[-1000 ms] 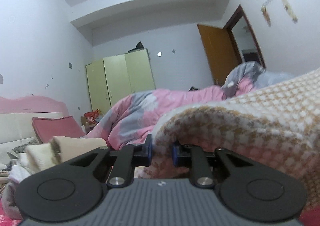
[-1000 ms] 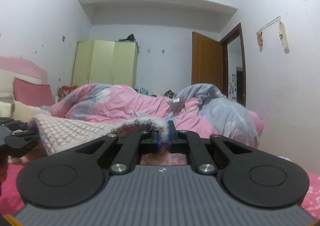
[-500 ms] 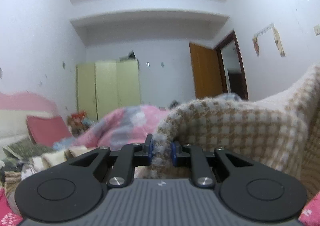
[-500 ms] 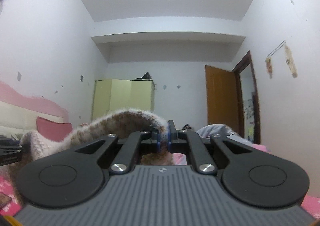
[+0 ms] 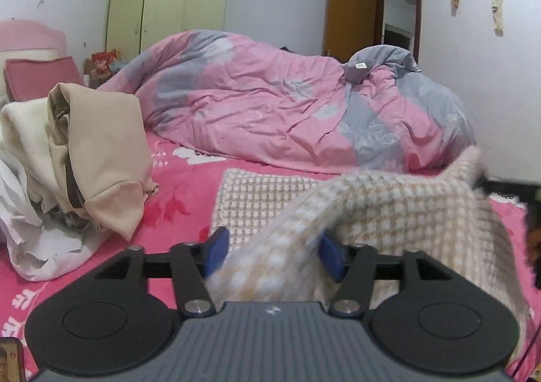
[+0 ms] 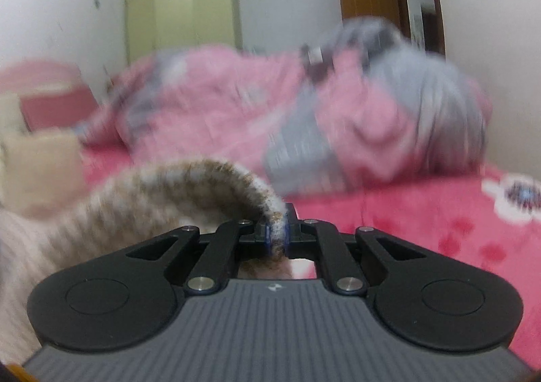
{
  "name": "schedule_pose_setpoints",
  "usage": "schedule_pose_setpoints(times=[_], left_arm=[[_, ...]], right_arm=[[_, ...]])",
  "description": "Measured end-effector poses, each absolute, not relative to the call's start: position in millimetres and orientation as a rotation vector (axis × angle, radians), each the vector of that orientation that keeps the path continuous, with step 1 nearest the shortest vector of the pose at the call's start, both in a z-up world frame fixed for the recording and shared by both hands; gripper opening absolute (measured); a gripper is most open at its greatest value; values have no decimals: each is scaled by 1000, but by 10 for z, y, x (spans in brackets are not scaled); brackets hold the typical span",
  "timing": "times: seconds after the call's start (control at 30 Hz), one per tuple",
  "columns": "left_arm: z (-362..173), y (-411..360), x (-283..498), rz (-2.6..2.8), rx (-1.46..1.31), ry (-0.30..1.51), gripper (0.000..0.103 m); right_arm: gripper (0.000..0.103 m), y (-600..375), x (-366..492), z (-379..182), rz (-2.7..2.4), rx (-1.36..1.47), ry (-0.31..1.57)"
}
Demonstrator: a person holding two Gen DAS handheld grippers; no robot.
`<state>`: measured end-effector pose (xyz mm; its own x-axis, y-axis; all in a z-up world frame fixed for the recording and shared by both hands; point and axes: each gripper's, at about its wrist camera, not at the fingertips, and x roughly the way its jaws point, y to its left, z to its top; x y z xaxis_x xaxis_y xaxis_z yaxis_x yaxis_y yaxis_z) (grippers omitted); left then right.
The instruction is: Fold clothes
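The left gripper (image 5: 272,255) stands with its blue pads (image 5: 216,248) spread wide, and the checked knit (image 5: 389,213) slumps loose between them, blurred, not pinched; from there the knit runs off toward 2 o'clock, where its far edge rises to a dark object at the frame's right edge, and a flat part of it lies on the pink sheet (image 5: 189,175) at about 12 o'clock from the gripper; the right gripper (image 6: 276,234) has its jaws pressed together on a fuzzy edge of the knit (image 6: 175,186), which arches up and away toward 10 o'clock; this view is smeared, so finer detail cannot be told; at 10 o'clock in the left view a beige garment (image 5: 101,145) sits atop a heap of pale clothes (image 5: 23,199); a pink and grey quilt (image 5: 270,104) is bunched at 12 o'clock beyond the knit; a green wardrobe (image 5: 169,3) stands against the far wall.
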<state>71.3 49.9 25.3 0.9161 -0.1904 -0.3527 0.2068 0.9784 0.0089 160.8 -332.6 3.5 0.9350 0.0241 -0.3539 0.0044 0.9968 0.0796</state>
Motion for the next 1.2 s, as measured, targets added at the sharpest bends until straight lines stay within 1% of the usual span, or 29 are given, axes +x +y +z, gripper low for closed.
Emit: schedule_pose_setpoints(times=[0.07,0.13,0.2,0.3,0.37,0.4,0.43,0.47,0.5,0.53,0.57,0.63,0.7,0.73,0.8,0.83,0.87,0.9,0.93,0.97,1.0,1.07,1.1,1.13,1.17,1.2], left_arm=[[126,552,784,-213,40,391,86],[30,595,795,-222,41,415,89],[35,594,598,-226,56,423,92],[12,619,409,-220,62,440,94],[-41,642,356,-211,57,457,95],[-73,654,337,-206,53,466,95],[-114,663,329,-199,47,478,95],[-162,670,329,-190,39,492,95],[-217,666,342,-180,33,506,95],[-277,655,365,-169,30,521,95],[-337,644,388,-158,26,536,95],[-451,622,439,-141,13,561,94],[-518,595,497,-141,-16,564,85],[-546,581,525,-140,-31,564,82],[-580,536,579,-139,-42,556,63],[-577,500,595,-138,-42,548,58],[-562,457,604,-135,-40,538,46],[-548,414,613,-133,-39,527,33],[-533,371,622,-130,-38,516,26],[-519,328,631,-128,-36,506,14],[-485,280,620,-125,-31,486,12],[-384,188,561,-122,-21,429,11],[-326,157,519,-125,-23,398,10],[-267,131,473,-128,-22,366,10],[-209,112,426,-128,-20,337,10],[-153,100,380,-127,-19,311,10]], right_arm=[[6,-3247,1801,-244,-23,29,418],[6,-3190,1948,-488,-44,-17,481],[8,-3204,1985,-669,-42,10,527],[11,-3335,1865,-721,-17,105,529],[24,-3419,1723,-663,-4,151,517],[29,-3462,1659,-639,-1,172,511],[41,-3519,1580,-616,14,206,505],[60,-3594,1483,-593,44,257,499],[68,-3670,1386,-571,74,307,493],[78,-3745,1290,-548,105,357,487],[84,-3810,1187,-539,141,406,482],[90,-3869,1031,-562,193,464,502],[93,-3904,934,-603,228,509,537],[95,-3910,946,-649,239,529,564],[96,-3912,988,-746,263,573,616],[97,-3893,1038,-800,280,600,639],[100,-3875,1088,-854,296,628,663],[100,-3851,1142,-898,310,645,675],[100,-3808,1197,-917,318,640,672],[98,-3741,1245,-913,322,618,668],[95,-3663,1279,-899,326,592,664],[68,-3534,1249,-833,326,544,643],[61,-3474,1220,-795,325,519,630],[53,-3435,1184,-761,324,500,617],[48,-3420,1135,-729,322,486,602],[45,-3406,1076,-693,320,471,587]])
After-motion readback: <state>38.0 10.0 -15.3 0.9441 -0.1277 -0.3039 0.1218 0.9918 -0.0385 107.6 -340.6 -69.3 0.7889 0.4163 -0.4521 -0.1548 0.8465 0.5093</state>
